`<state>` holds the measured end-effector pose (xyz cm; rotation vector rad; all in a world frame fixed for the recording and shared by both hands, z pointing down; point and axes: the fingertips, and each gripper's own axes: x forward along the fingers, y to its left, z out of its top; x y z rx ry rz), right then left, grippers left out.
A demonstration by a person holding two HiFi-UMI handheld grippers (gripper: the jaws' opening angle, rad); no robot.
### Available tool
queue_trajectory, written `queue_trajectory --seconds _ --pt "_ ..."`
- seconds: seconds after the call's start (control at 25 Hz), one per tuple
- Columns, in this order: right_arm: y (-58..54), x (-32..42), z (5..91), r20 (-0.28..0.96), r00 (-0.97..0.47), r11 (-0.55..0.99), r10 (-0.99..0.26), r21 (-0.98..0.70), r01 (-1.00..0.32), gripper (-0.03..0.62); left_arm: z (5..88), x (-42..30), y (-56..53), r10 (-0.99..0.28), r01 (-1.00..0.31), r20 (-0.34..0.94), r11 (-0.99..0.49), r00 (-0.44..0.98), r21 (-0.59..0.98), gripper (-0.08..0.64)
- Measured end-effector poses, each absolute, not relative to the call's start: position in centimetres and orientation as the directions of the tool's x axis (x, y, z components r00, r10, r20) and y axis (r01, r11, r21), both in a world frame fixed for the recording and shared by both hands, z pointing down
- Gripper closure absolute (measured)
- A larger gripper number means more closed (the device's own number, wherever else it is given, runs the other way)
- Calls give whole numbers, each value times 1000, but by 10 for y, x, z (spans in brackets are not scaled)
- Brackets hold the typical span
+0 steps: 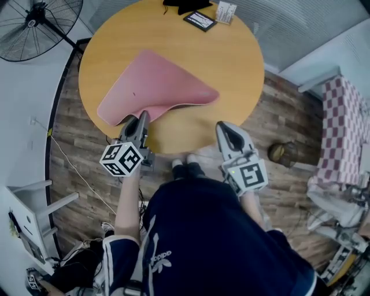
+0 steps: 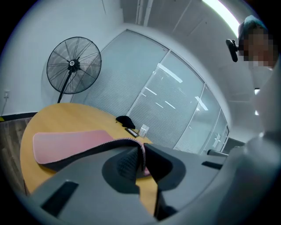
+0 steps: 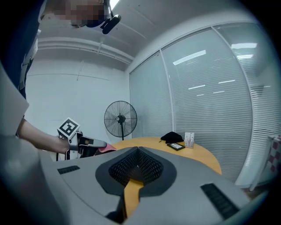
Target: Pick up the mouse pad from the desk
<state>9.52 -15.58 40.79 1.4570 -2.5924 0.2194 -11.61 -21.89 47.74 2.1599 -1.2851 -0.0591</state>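
A pink mouse pad (image 1: pixel 153 87) with a black underside lies on the round wooden table (image 1: pixel 237 63), its near edge lifted and curled. My left gripper (image 1: pixel 140 120) is at the table's near edge, shut on that raised edge. In the left gripper view the pad (image 2: pixel 70 145) runs from the left gripper (image 2: pixel 141 151) out to the left over the table. My right gripper (image 1: pixel 223 128) hovers at the table's near right edge, shut with nothing in it. In the right gripper view the right gripper (image 3: pixel 137 150) has its tips together, and the left gripper (image 3: pixel 83 143) shows at the left with the pad (image 3: pixel 106 149).
At the table's far edge lie a black bundle (image 1: pixel 184 6), a flat black device (image 1: pixel 200 21) and a small card stand (image 1: pixel 225 11). A standing fan (image 1: pixel 29 26) is at the far left. A checked cloth (image 1: pixel 347 130) hangs at the right, and a round object (image 1: pixel 278 153) sits on the floor.
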Motion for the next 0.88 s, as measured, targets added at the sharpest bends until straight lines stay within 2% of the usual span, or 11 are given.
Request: queue_trajectory --seconds 0.88 --pt "-192 107 356 84 -463 464 -882 -1 -886 589 316 -146 -352 -880 -825 3 -444 475 351 537"
